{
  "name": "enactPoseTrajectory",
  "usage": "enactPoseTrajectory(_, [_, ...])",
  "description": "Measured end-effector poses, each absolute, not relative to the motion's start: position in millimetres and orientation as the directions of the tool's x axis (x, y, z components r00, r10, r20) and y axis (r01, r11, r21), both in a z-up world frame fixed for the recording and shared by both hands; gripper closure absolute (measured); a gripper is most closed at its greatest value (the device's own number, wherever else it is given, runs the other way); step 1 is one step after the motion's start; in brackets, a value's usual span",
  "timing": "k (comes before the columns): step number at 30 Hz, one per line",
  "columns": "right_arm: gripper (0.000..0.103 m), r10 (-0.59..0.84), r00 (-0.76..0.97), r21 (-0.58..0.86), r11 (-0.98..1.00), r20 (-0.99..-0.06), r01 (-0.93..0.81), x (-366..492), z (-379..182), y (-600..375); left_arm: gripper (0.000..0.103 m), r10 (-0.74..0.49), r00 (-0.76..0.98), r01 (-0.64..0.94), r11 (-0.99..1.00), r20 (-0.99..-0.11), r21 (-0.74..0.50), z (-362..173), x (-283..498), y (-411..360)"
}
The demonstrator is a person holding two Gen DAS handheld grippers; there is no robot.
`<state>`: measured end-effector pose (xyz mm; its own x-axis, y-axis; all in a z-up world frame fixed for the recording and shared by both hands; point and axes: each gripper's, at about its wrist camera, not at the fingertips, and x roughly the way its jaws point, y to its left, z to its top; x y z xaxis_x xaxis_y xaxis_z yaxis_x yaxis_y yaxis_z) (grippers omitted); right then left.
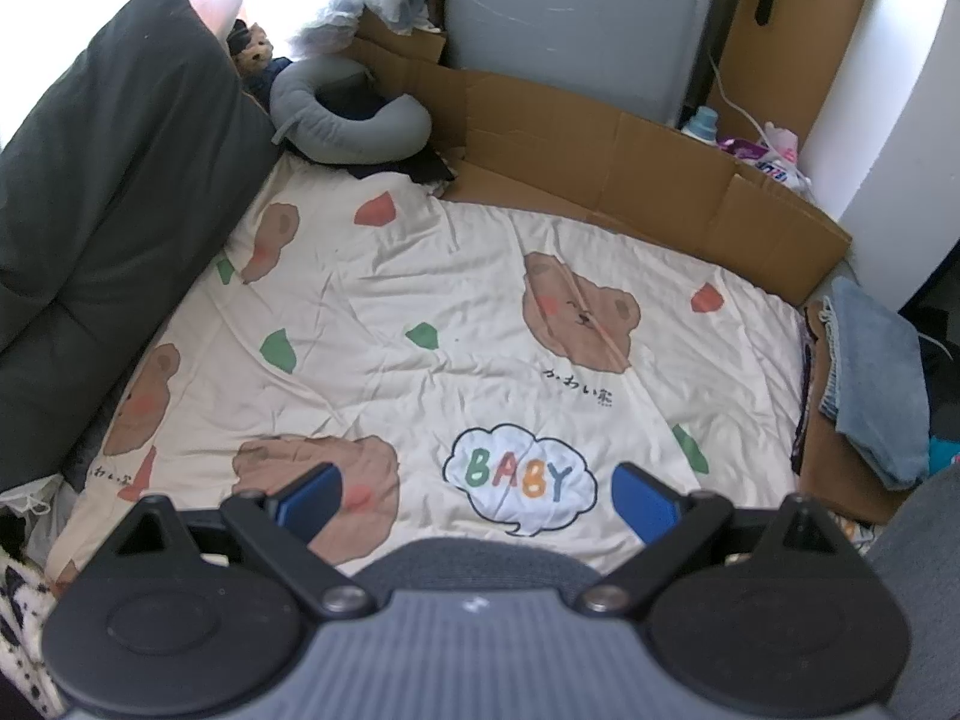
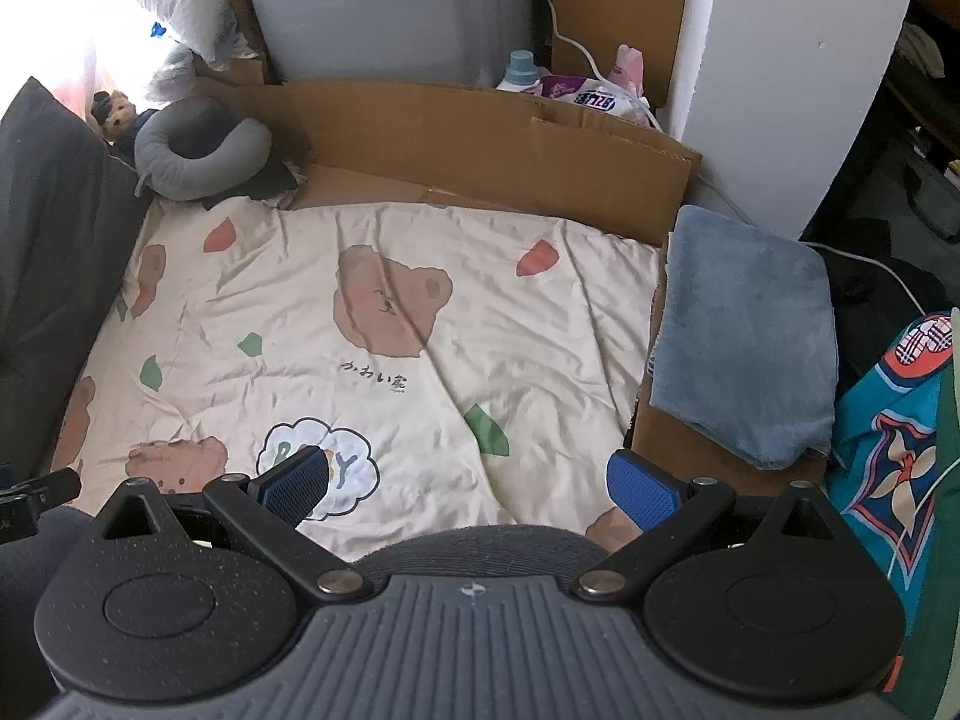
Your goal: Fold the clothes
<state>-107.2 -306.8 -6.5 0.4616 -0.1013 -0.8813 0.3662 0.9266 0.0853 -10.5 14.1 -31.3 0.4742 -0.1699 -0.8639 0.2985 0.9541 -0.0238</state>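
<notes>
Small cluttered room w/ a bed covered by a cream sheet [image 1: 420, 312] printed w/ brown bears, green and red patches and a "BABY" cloud [image 1: 521, 478]. Sheet is lightly wrinkled and bare across the middle. Flattened cardboard [image 1: 630, 180] lines the far edge and right side of the bed. Dark pillow [image 1: 114, 168] stands against the left side; grey neck pillow [image 1: 348, 120] lies in the far left corner, w/ a small plush toy [image 1: 255, 48] just behind it. A grey panel [image 1: 570, 18] stands behind the cardboard, and a bottle w/ blue cap [image 2: 521, 69] plus a printed pouch [image 2: 591, 97] sit near it, w/ a white cord running past.

Clothes: a folded blue fleecy piece [image 2: 744, 330] lies on the cardboard at the bed's right edge, flat, touching nothing else. Just right of it, at the frame edge, a teal patterned garment [image 2: 894, 450] lies bunched.

Left gripper [image 1: 480, 495] hovers over the near part of the sheet, jaws spread wide, nothing between them. Right gripper [image 2: 471, 486] likewise: jaws wide apart, empty, above the sheet near the cloud print, w/ the blue piece off to its right.
</notes>
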Motion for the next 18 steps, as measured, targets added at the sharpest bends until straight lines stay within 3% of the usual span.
enactPoseTrajectory(18, [0.001, -0.048, 0.509, 0.129, 0.943, -0.86, 0.307, -114.8, 11.8, -297.1, 0.005, -0.187, 0.498, 0.305, 0.952, -0.847, -0.031, -11.6, -21.3, 11.5])
